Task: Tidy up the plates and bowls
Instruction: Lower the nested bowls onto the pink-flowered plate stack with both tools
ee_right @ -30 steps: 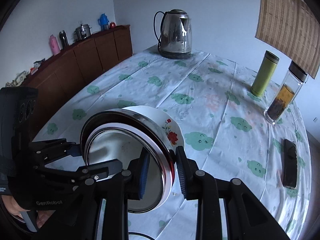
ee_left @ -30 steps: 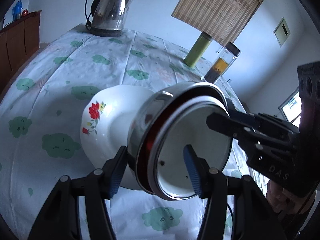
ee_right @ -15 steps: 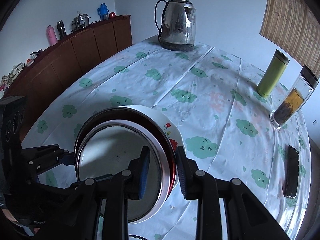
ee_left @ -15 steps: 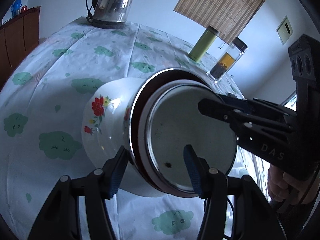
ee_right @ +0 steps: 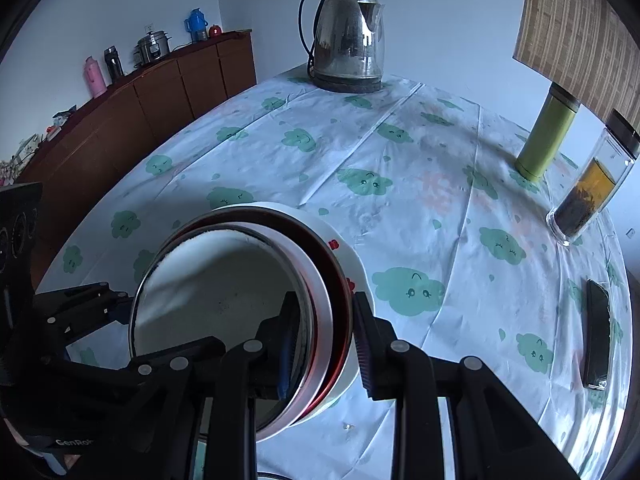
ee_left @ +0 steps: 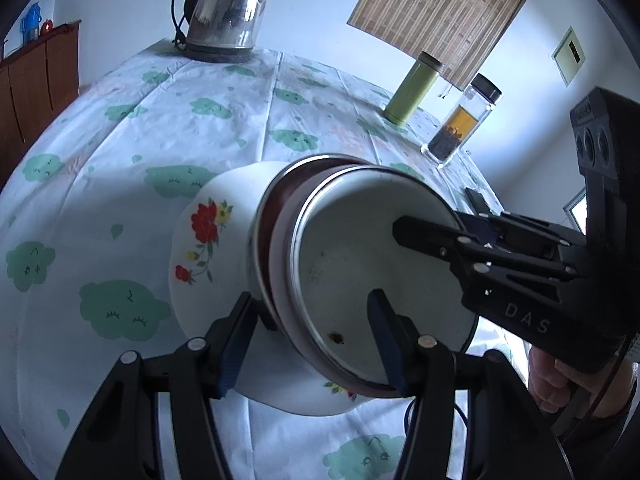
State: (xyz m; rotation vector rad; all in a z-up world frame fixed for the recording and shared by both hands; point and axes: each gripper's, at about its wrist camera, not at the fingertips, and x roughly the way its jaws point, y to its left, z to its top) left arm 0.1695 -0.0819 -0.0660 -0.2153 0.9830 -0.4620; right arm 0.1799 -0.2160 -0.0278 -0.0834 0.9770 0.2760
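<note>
At frame centre, the left gripper [ee_left: 308,340] and right gripper [ee_right: 324,340] each clamp, part-open, the nested stack: white flowered ceramic bowl [ee_left: 208,248], steel-rimmed metal bowls [ee_left: 360,264].

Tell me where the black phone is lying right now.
In the right wrist view the black phone lies flat on the cloud-print tablecloth near the table's right edge, nearer the camera than the glass tea bottle and right of the stacked bowls.

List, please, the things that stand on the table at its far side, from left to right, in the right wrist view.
Electric kettle → green flask → clear tea bottle with black cap.
</note>
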